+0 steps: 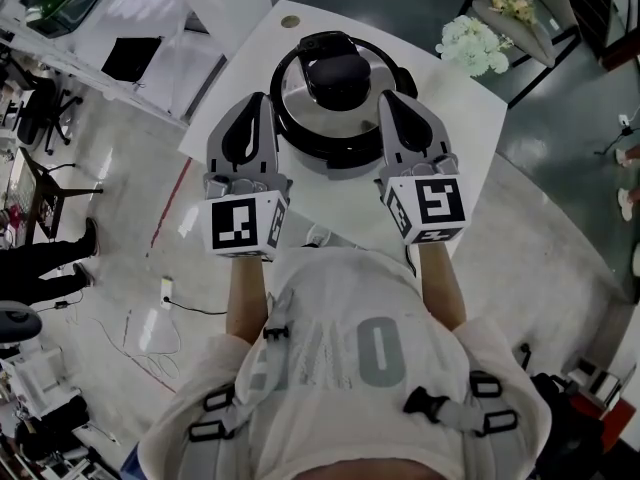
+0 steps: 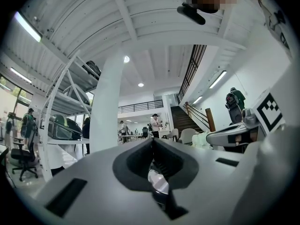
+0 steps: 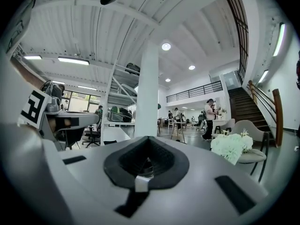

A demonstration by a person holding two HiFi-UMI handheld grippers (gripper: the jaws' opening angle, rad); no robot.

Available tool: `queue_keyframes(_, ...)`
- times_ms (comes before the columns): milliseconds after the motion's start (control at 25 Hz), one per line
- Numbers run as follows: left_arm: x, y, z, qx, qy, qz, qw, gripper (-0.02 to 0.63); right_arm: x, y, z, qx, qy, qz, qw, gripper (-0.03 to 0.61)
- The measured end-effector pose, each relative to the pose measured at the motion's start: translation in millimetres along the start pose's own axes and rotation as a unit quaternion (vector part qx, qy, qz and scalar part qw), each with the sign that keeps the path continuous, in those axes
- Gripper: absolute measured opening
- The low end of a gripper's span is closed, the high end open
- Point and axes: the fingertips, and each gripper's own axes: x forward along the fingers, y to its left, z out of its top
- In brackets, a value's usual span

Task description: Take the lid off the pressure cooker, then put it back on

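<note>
The round black-and-steel pressure cooker (image 1: 335, 133) is sitting toward the far edge of the white surface (image 1: 455, 128), its shiny domed lid (image 1: 298, 96) seated and looking heavy, rigid and slick, so the black centre handle (image 1: 335, 71) is offering the surest hold. The left tool (image 1: 262, 100) and right tool (image 1: 388, 100) are flanking it, both clenched empty (white flowers (image 1: 474, 45) by the far right edge are standing clear).

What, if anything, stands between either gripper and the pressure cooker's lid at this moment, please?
Nothing visible does. The left gripper and right gripper, both shut, flank the pressure cooker closely, and its lid is on. The white flowers stand off to one side on the table, clear of both.
</note>
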Motion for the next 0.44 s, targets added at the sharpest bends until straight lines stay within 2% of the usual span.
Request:
queue_keyframes(120, 1.7, -0.5, -2.5, -0.001, 0.002, -0.004, 1.0, 0.018, 2.2, 1.5, -1.1, -0.006, 0.003, 0.004, 1.0, 0.009)
queue_keyframes(280, 4.0, 0.7, 3.5, -0.023, -0.002, -0.008, 0.9997, 0.018, 4.1, 1.2, 0.0, -0.002, 0.004, 0.006, 1.0, 0.009)
queue_keyframes(440, 7.9, 0.4, 7.2, -0.005, -0.002, -0.008, 0.9999, 0.018, 6.0, 0.2, -0.4, -0.002, 0.006, 0.006, 1.0, 0.009)
